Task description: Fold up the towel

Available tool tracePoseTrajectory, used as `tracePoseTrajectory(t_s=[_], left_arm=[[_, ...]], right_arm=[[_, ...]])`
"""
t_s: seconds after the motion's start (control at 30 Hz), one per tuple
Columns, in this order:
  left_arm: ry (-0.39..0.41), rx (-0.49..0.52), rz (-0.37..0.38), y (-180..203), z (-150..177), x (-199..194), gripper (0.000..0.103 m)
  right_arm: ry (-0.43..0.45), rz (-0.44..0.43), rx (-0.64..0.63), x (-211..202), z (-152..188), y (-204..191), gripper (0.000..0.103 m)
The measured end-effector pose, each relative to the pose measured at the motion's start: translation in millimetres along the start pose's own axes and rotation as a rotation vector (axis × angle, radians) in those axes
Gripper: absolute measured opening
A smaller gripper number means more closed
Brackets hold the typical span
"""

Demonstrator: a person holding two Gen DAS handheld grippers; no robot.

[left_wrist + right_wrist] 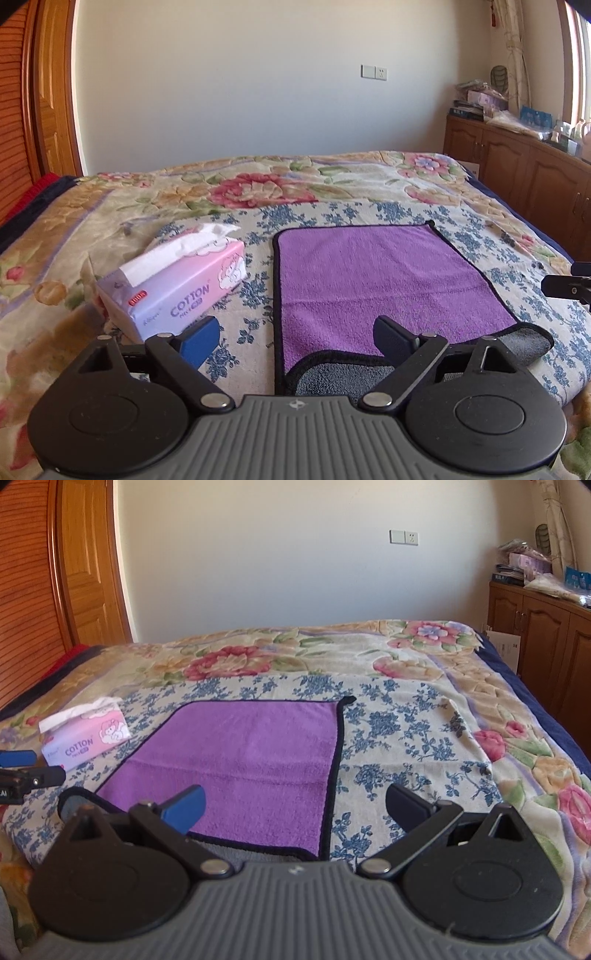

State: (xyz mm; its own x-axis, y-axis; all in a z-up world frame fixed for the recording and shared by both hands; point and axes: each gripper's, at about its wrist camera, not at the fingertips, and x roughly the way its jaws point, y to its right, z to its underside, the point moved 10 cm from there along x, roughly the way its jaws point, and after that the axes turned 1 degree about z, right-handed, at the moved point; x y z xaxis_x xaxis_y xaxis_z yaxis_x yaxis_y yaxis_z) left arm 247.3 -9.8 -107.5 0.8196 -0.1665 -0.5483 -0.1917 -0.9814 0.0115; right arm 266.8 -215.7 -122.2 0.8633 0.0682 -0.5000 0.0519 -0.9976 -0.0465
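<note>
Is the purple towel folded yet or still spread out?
Mostly spread: the purple towel lies flat on the bed, with only its near edge turned over, showing the grey underside. Both grippers' jaws are open and empty.

One purple microfibre towel with black edging [384, 280] lies ahead of two black hand-held grippers, left [295, 338] and right [295, 808]. One pink-and-lilac tissue pack [181, 284] sits ahead-left. One floral bedspread [110, 221] lies beneath.

Fuzzy cloth towel [373, 273]; seemingly matt plastic grippers.
</note>
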Motion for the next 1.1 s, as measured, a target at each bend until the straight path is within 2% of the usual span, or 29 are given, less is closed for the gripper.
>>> tracePoseTrajectory(t_s=[0.23, 0.5, 0.8, 0.97, 1.0, 1.07, 1.1], left_arm=[[-0.064, 0.011, 0.028, 3, 12, 17, 0.083], [-0.119, 0.018, 0.046, 3, 22, 30, 0.065], [-0.150, -0.007, 0.058, 0, 29, 34, 0.047], [-0.149, -0.012, 0.044, 0, 31, 35, 0.046], [-0.150, -0.011, 0.045, 0, 31, 35, 0.044], [-0.152, -0.007, 0.049, 1, 32, 36, 0.042], [-0.153, -0.006, 0.052, 1, 32, 36, 0.040]], right_arm=[[-0.049, -0.019, 0.010, 11, 8, -2, 0.103], [-0.087, -0.024, 0.005, 18, 15, -3, 0.103], [-0.169, -0.016, 0.006, 28, 29, -1, 0.103], [-0.208, -0.028, 0.034, 31, 35, 2, 0.103], [-0.214, -0.036, 0.040, 32, 36, 2, 0.102], [-0.229, -0.054, 0.045, 32, 38, 0, 0.088], [-0.240, -0.062, 0.043, 33, 39, -2, 0.085]])
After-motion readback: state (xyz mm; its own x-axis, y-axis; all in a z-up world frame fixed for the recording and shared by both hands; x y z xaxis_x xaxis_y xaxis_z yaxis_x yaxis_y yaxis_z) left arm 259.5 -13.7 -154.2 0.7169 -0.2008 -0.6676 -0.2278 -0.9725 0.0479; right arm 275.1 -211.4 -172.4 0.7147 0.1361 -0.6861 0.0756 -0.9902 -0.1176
